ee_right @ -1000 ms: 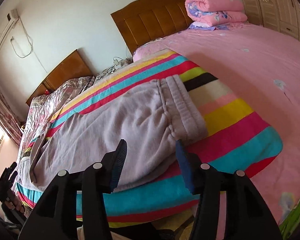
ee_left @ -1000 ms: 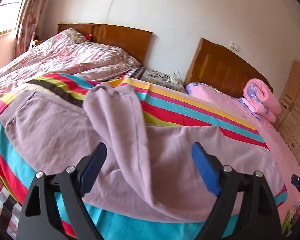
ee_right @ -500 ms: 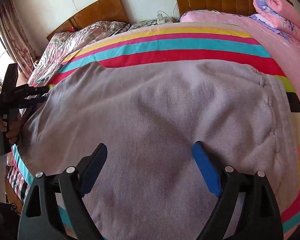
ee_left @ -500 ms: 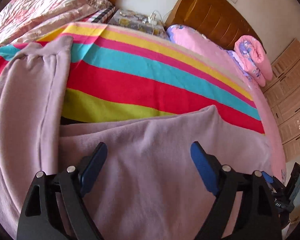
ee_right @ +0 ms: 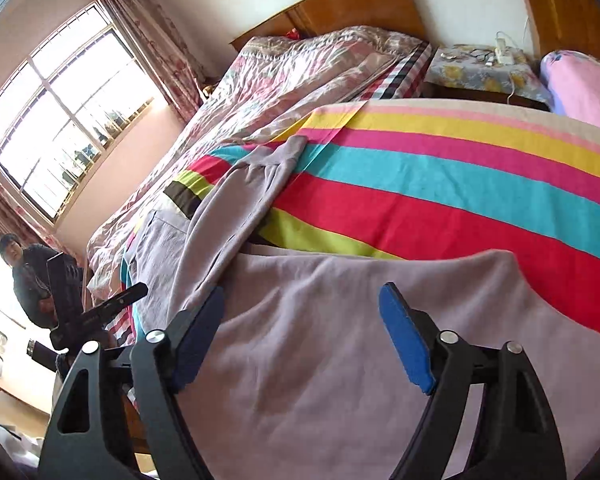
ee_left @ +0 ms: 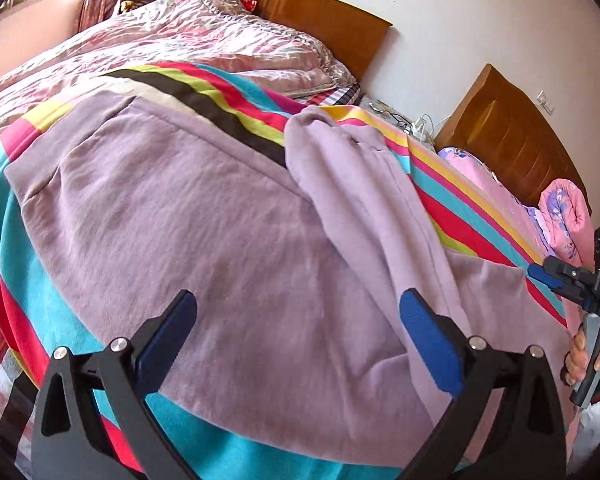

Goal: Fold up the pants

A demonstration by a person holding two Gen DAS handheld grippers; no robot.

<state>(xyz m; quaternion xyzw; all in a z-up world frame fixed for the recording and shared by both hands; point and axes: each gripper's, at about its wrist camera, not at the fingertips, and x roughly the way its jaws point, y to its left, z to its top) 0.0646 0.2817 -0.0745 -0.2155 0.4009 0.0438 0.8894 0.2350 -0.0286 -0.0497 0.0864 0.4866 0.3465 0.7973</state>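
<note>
Lilac sweatpants (ee_left: 204,240) lie spread on a striped blanket (ee_left: 36,280) on the bed. One leg (ee_left: 364,184) is folded back and runs up toward the far edge. My left gripper (ee_left: 300,332) is open and empty, just above the pants near the bed's front edge. My right gripper (ee_right: 300,336) is open and empty over the wider part of the pants (ee_right: 340,360). The folded leg (ee_right: 240,208) shows at the left in the right wrist view. The right gripper (ee_left: 556,280) also shows at the right edge of the left wrist view.
A floral quilt (ee_left: 180,40) covers the far bed. A nightstand with cables (ee_right: 484,64) stands between two wooden headboards (ee_left: 324,20). Rolled pink bedding (ee_left: 564,216) lies at the right. A window (ee_right: 60,112) is at the left.
Both grippers have drawn back and turned left. The left view now takes in the whole pants and folded leg; the right view swung toward the window side. Both stay open.
</note>
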